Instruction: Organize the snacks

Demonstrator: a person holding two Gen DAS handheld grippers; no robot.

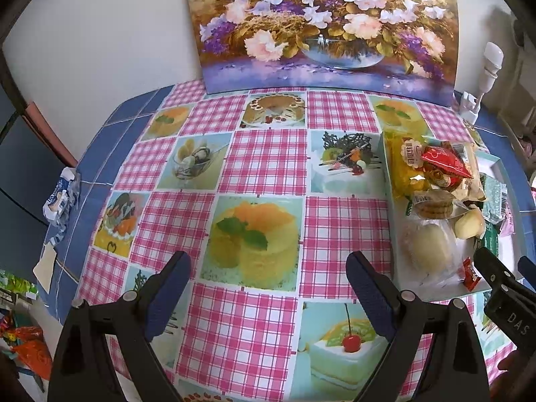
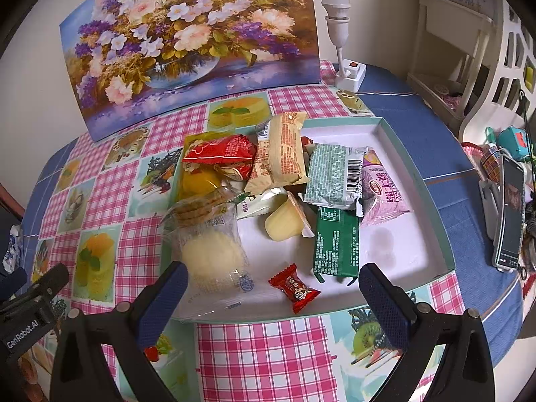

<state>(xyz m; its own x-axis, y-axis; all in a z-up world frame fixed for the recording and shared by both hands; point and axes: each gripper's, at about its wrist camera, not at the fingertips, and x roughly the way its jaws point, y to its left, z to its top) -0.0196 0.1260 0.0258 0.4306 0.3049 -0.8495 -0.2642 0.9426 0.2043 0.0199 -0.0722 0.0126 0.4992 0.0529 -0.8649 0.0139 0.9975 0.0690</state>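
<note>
My left gripper (image 1: 268, 288) released, jaws wide over the bare checked tablecloth (image 1: 268, 167) | my right gripper (image 2: 273, 296) released, jaws wide above the near edge of the tray (image 2: 415, 181) | snacks piled in tray: red candy (image 2: 294, 288) between my right fingers, green packet (image 2: 336, 244) just behind, round cake (image 2: 211, 258) at left | painting (image 2: 187, 40) against the wall.

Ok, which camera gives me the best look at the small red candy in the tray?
The right wrist view: the red candy lies whole and unobstructed near the tray's front edge, between the open fingers. In the left wrist view only part of it shows at the right edge, beside the other hand-held gripper.
</note>
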